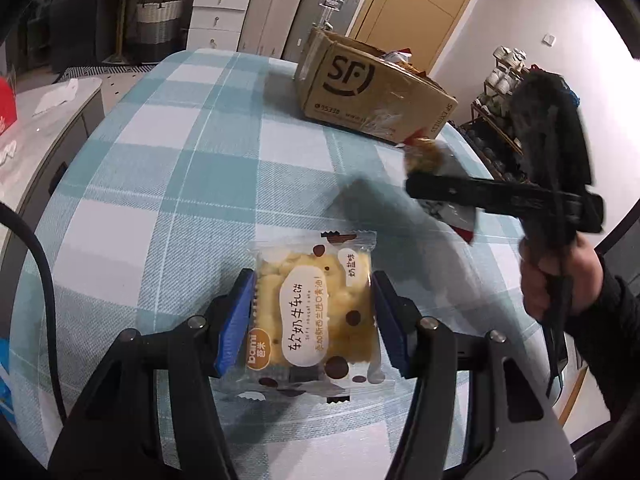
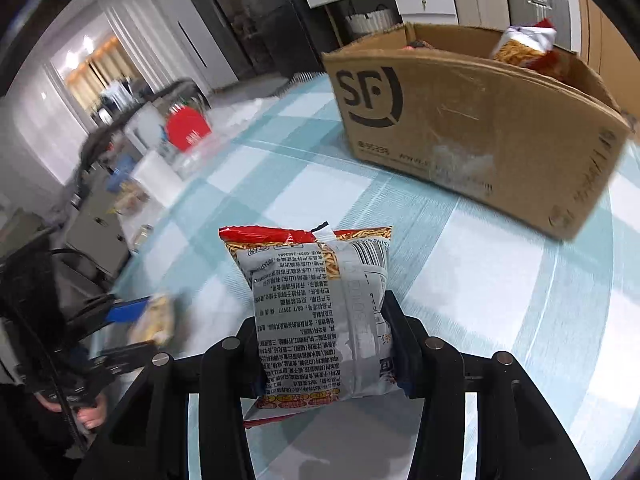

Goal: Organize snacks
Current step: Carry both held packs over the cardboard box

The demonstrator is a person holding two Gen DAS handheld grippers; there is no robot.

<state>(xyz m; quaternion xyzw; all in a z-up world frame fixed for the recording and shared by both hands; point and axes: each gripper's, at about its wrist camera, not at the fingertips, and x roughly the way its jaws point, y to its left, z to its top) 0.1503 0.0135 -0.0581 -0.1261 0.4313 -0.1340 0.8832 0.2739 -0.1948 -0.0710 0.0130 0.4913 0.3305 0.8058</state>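
Note:
My left gripper [image 1: 314,312] is shut on a clear-wrapped nougat cracker packet [image 1: 312,312] with brown dots, held just above the checked tablecloth [image 1: 160,184]. My right gripper [image 2: 320,344] is shut on a silver and red snack bag [image 2: 316,312], lifted over the table. It also shows, blurred, in the left wrist view [image 1: 436,196], near the front right corner of the open SF cardboard box [image 1: 372,88]. The box [image 2: 460,128] holds several snack bags, one sticking up at its far right [image 2: 524,46].
The box stands at the table's far right side. Beyond the table are white drawers [image 1: 216,12], a basket [image 1: 158,20], a suitcase [image 1: 324,8] and a door [image 1: 416,0]. A low cabinet with a red object [image 2: 186,128] runs along the left edge.

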